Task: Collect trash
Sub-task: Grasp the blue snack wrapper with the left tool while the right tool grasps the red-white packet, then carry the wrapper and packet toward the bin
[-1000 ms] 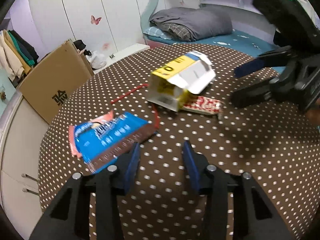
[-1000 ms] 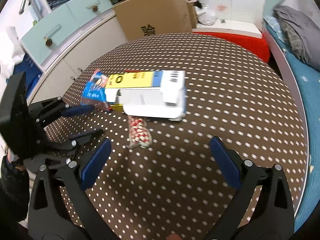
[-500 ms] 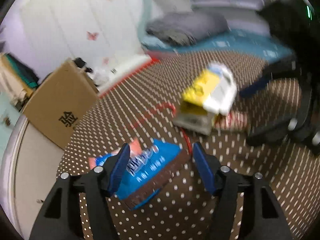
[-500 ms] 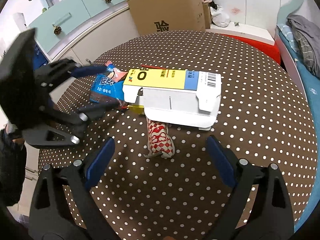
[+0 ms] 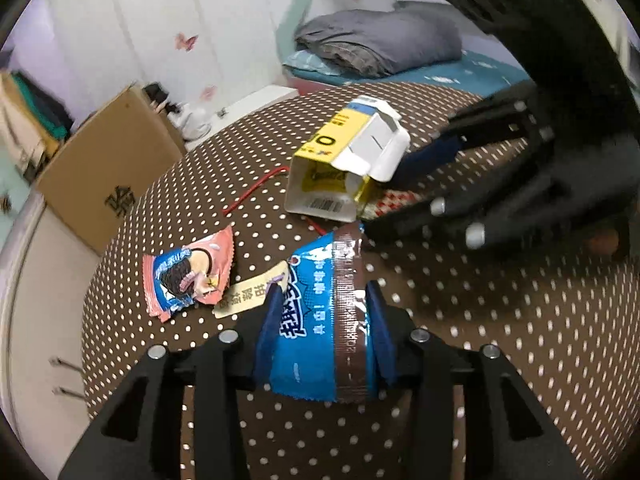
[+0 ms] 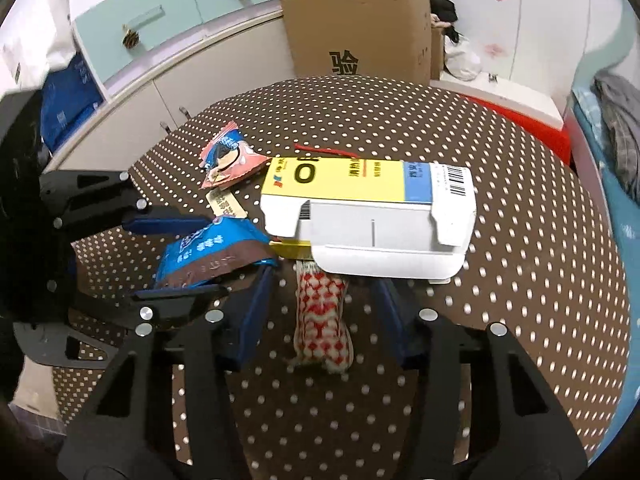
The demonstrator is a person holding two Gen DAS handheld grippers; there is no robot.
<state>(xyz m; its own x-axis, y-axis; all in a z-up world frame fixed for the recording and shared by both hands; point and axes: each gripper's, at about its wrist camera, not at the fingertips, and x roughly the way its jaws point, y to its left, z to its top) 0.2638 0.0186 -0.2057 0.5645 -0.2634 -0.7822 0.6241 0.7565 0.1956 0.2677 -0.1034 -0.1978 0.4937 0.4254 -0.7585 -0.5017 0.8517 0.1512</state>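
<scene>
My left gripper (image 5: pixel 322 316) is shut on a blue and brown snack wrapper (image 5: pixel 320 316), also seen in the right wrist view (image 6: pixel 208 252), held just above the dotted table. My right gripper (image 6: pixel 324 300) is open, its fingers either side of a red and white checked wrapper (image 6: pixel 322 312) that lies partly under a yellow and white carton (image 6: pixel 372 216). The carton (image 5: pixel 348 160) lies on its side. A pink and blue wrapper (image 5: pixel 188 276) and a tan paper tag (image 5: pixel 250 294) lie left of my left gripper.
A thin red string (image 5: pixel 256 192) lies by the carton. The round brown dotted table (image 6: pixel 520 320) has a cardboard box (image 6: pixel 356 36) beyond its far edge. Cabinets (image 6: pixel 160 32) stand to the left, a bed (image 5: pixel 380 44) behind.
My left gripper moved onto the blue wrapper, shut on it and lifted it, uncovering the pink wrapper and tag. My right gripper moved forward around the checked wrapper and narrowed.
</scene>
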